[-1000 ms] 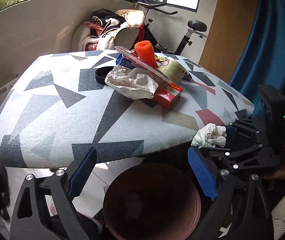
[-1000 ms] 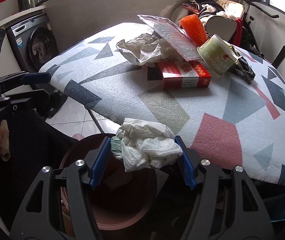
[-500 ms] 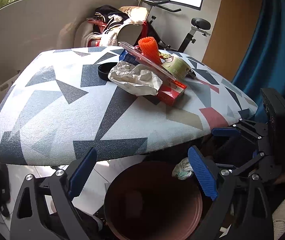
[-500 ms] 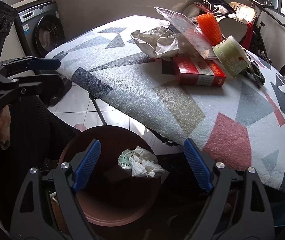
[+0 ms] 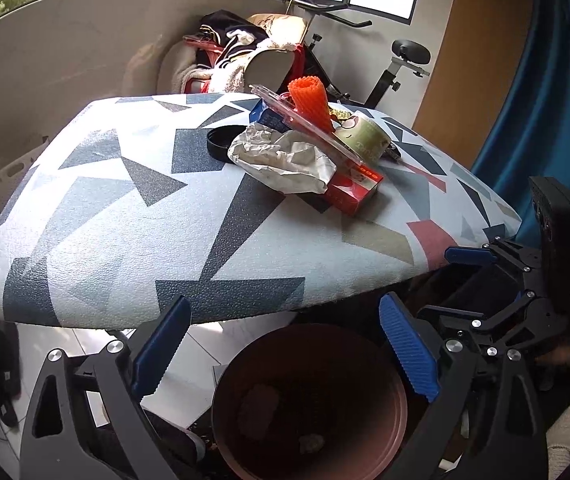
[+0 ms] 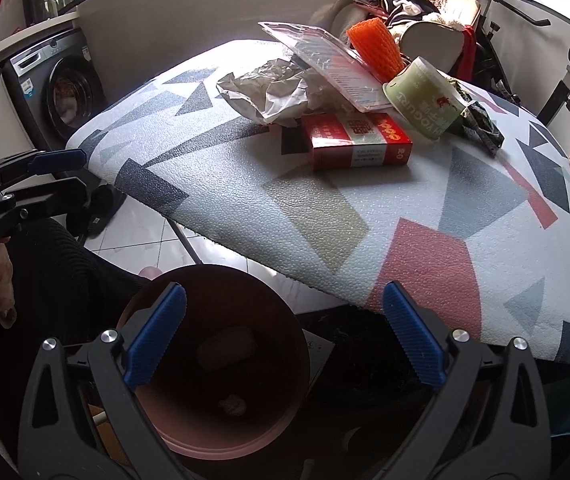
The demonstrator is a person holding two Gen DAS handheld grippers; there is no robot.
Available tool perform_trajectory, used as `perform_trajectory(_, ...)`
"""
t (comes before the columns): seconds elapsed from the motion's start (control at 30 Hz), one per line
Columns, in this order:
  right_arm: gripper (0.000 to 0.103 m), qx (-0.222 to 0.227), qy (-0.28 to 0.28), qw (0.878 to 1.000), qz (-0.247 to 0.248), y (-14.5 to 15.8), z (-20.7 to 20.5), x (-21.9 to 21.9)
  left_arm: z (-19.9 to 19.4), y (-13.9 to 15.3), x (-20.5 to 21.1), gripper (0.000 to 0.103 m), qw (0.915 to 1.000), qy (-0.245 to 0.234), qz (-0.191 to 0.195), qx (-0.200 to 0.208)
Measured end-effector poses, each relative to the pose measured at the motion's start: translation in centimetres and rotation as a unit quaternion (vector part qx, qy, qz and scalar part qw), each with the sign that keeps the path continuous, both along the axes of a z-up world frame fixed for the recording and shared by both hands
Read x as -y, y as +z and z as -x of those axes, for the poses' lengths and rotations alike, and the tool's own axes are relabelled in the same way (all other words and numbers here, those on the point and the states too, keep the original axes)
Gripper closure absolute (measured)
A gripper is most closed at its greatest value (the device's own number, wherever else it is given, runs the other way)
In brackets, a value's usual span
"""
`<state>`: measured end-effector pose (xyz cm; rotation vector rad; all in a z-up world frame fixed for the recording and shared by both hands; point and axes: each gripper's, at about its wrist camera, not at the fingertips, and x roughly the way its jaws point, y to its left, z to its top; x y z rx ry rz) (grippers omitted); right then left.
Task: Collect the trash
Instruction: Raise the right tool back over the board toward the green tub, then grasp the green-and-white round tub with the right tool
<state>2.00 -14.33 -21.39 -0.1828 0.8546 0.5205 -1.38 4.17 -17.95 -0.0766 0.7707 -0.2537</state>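
A brown round bin [image 5: 309, 404] [image 6: 221, 360] stands on the floor below the table's front edge; the wad dropped in it is barely visible at its bottom [image 6: 232, 405]. On the patterned table [image 6: 325, 216] lies a trash pile: crumpled paper [image 6: 269, 92] [image 5: 285, 160], a red box [image 6: 357, 140] [image 5: 355, 192], a green yogurt cup [image 6: 425, 96], an orange foam net [image 6: 375, 48] and a clear plastic pack [image 6: 325, 64]. My left gripper [image 5: 281, 352] and right gripper [image 6: 281, 336] are both open and empty above the bin.
A black lid [image 5: 223, 142] lies behind the paper. A dark wrapper [image 6: 481, 124] lies right of the cup. A washing machine [image 6: 61, 88] stands at the left, an exercise bike [image 5: 389, 64] and piled clothes behind the table, a blue curtain [image 5: 545, 100] at the right.
My right gripper opened and let go of the white wad, which fell into the brown bin. Both grippers then lifted slightly.
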Motion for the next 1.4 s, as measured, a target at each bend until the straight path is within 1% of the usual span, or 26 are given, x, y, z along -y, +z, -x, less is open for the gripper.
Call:
perform_trajectory(0.43,0.006,0.008,-0.03,0.999,-0.019,0.8,-0.3,1.2,0.2,0.2,-0.6,0.008,0.9999,0.014,0.003,0.004)
perform_trajectory(0.57,0.006,0.015,-0.037,0.999,-0.017,0.9,-0.3,1.4,0.0,0.2,-1.1,0.007,0.9996,0.027,0.008,0.0)
perform_trajectory(0.73,0.006,0.019,-0.048,0.999,-0.012,0.9,-0.4,1.5,0.0,0.3,-1.2,0.006,0.9991,0.042,-0.002,0.005)
perform_trajectory(0.87,0.006,0.016,-0.062,0.998,-0.025,0.9,-0.8,2.3,-0.1,0.3,-1.2,0.006,0.9988,0.048,-0.008,0.003)
perform_trajectory(0.93,0.006,0.013,-0.067,0.997,-0.032,0.9,-0.9,2.6,0.1,0.7,-1.0,0.006,0.998,0.057,-0.022,0.016)
perform_trajectory(1.07,0.006,0.016,-0.079,0.996,-0.046,1.0,-1.1,3.0,0.5,1.9,-1.1,0.006,0.9966,0.062,-0.019,0.05)
perform_trajectory(1.17,0.006,0.031,-0.09,0.994,-0.058,1.6,-1.4,3.6,0.4,2.8,-1.4,0.006,0.9952,0.064,-0.015,0.072)
perform_trajectory(1.23,0.006,0.04,-0.094,0.993,-0.063,2.1,-1.8,3.8,-0.1,3.4,-1.8,0.006,0.9948,0.067,-0.015,0.076)
perform_trajectory(1.33,0.006,0.029,-0.087,0.994,-0.067,2.6,-3.1,4.0,-1.1,4.3,-2.6,0.006,0.9944,0.071,-0.005,0.078)
perform_trajectory(1.4,0.006,0.031,-0.081,0.994,-0.067,3.2,-4.2,4.0,-2.0,4.8,-3.1,0.006,0.9951,0.074,0.001,0.066)
